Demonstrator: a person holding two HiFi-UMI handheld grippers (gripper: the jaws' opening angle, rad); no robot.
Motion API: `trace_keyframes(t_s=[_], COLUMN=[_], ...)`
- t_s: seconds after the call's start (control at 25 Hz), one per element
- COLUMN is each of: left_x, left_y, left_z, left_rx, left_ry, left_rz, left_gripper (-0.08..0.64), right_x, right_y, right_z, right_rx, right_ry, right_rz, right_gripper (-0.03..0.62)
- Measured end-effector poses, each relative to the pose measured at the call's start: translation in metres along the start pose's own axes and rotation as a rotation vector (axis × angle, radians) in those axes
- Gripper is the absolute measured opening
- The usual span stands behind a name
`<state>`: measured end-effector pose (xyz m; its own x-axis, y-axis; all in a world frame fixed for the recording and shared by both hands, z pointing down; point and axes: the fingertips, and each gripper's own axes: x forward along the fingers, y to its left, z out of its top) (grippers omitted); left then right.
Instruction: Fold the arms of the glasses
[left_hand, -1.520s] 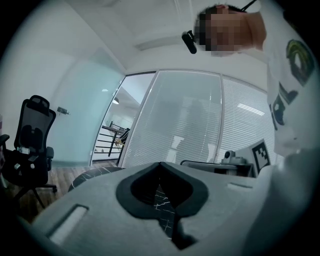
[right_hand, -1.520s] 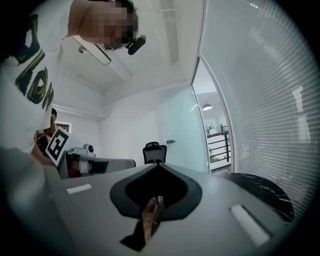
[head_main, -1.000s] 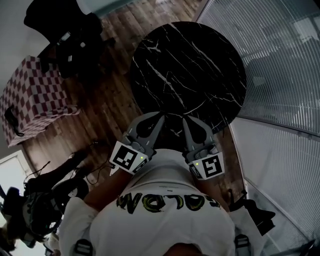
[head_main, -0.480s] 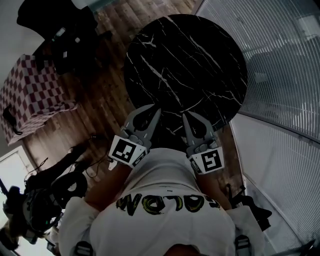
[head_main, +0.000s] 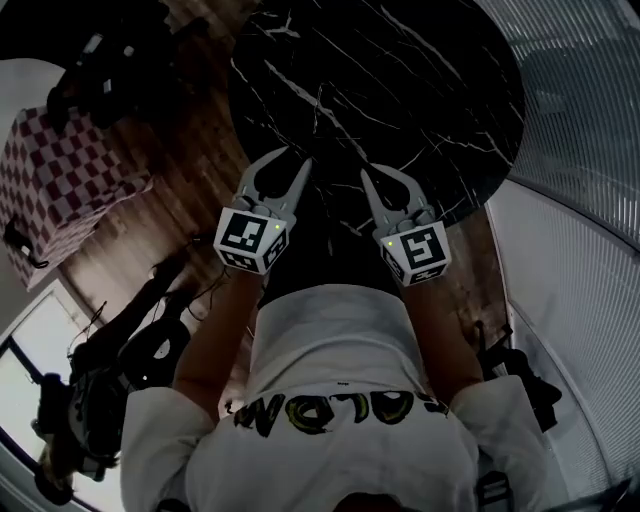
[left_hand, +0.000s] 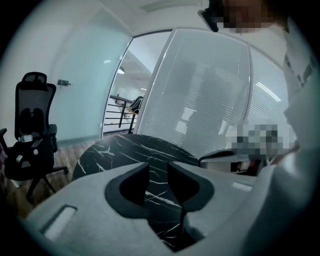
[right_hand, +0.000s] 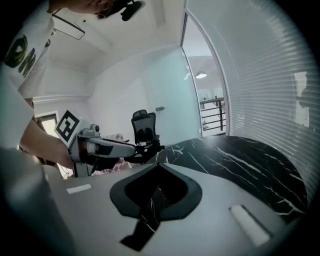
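We held both tools low over the near edge of the round black marble tabletop. The left hand-held gripper had its jaws opening, a narrow gap between the pads with only marble showing through it. The right hand-held gripper had its jaws brought together tip to tip, with nothing pinched between them.

We could not find the glasses in any view. The stretch of tabletop we could see carried nothing we could make out as a frame. The task had not begun at this point.

We judged that glasses would be light and thin, with smooth lenses that slip and smear and small hinges that dislike force. One gripper should take the front of the frame at the bridge or an outer corner, off the lenses. The other should press each arm gently inward from about halfway along it, so that it swings only the way its hinge allows.

Much was hidden from us. The tabletop's far side was cut off at the top of the head view, and our grippers and shirt covered its near edge. Dim light and the white veining could also mask a dark, slim frame. A chair stood beyond the tabletop.
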<state>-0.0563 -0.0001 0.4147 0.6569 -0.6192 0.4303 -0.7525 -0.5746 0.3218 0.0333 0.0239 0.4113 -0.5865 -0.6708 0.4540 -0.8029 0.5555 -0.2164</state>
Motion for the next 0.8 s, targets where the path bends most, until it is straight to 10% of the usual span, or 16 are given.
trace_keyframes(t_s=[0.8], left_x=[0.100], left_y=[0.062], left_z=[-0.101], left_rx=[-0.058], left_ry=[0.156], left_rz=[0.049], left_gripper=[0.161], right_x=[0.083], right_y=[-0.066], right_z=[-0.139], right_rx=[0.011], right_ry=[0.283], right_rz=[-0.066], right_gripper=[0.002])
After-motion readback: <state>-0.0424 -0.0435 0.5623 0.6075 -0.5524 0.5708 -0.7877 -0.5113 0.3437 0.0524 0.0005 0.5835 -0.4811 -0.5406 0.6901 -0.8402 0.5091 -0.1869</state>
